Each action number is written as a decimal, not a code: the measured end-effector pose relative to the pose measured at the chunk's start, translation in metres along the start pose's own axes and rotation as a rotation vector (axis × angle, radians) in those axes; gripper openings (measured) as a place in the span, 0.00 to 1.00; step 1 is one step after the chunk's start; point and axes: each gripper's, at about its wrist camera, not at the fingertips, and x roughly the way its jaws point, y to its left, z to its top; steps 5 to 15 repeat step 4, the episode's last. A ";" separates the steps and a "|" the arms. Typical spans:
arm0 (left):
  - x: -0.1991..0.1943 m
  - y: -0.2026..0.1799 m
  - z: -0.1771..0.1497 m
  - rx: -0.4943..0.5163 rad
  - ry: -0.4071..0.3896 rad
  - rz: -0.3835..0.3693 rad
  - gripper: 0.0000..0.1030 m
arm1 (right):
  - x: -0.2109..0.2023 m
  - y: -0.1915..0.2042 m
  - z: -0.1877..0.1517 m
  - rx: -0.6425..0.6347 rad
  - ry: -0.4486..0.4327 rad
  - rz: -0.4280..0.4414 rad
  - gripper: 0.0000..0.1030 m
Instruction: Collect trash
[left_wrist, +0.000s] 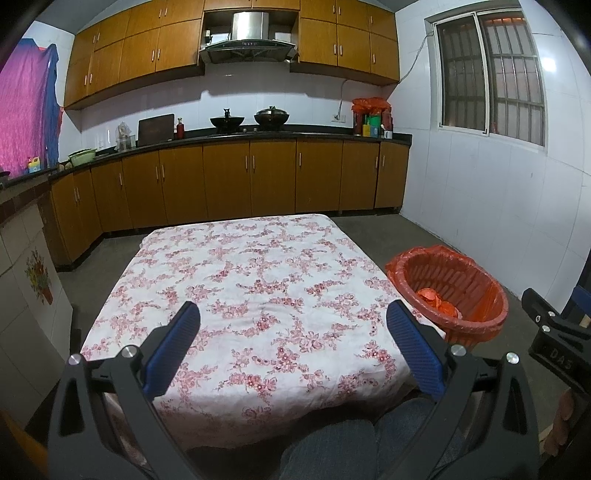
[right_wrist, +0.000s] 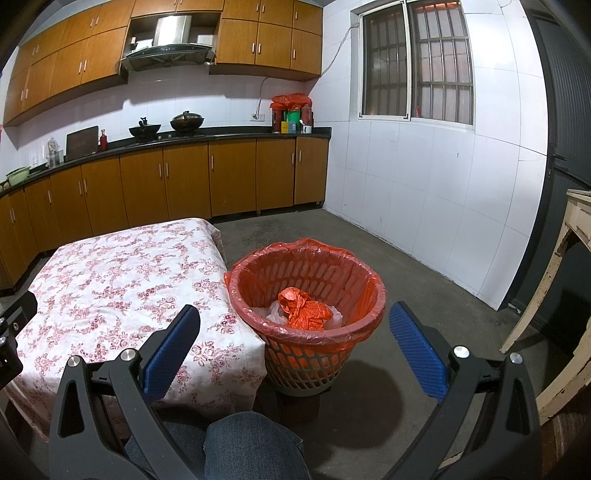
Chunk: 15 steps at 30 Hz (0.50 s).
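Denim-clad knees (right_wrist: 240, 443) sit closest, tucked against the near edge of the table (left_wrist: 258, 295), which is covered by a white cloth with pink flowers. Both grippers hang above them empty, blue pads spread wide: the left gripper (left_wrist: 293, 345) faces out over the bare cloth, the right gripper (right_wrist: 295, 345) faces the trash basket (right_wrist: 306, 354). That red mesh basket, lined with a red plastic bag, stands on the floor touching the table's right corner. Inside it lie a crumpled orange bag (right_wrist: 303, 308) and some clear plastic.
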 end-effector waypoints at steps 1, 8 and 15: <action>0.000 0.001 0.000 -0.001 0.001 0.000 0.96 | 0.000 0.000 0.000 0.000 0.000 0.000 0.98; 0.000 0.002 0.000 0.000 0.001 0.000 0.96 | 0.000 0.000 0.000 0.001 0.001 0.000 0.98; 0.000 0.002 0.000 0.000 0.001 0.000 0.96 | 0.000 0.000 0.000 0.001 0.001 0.000 0.98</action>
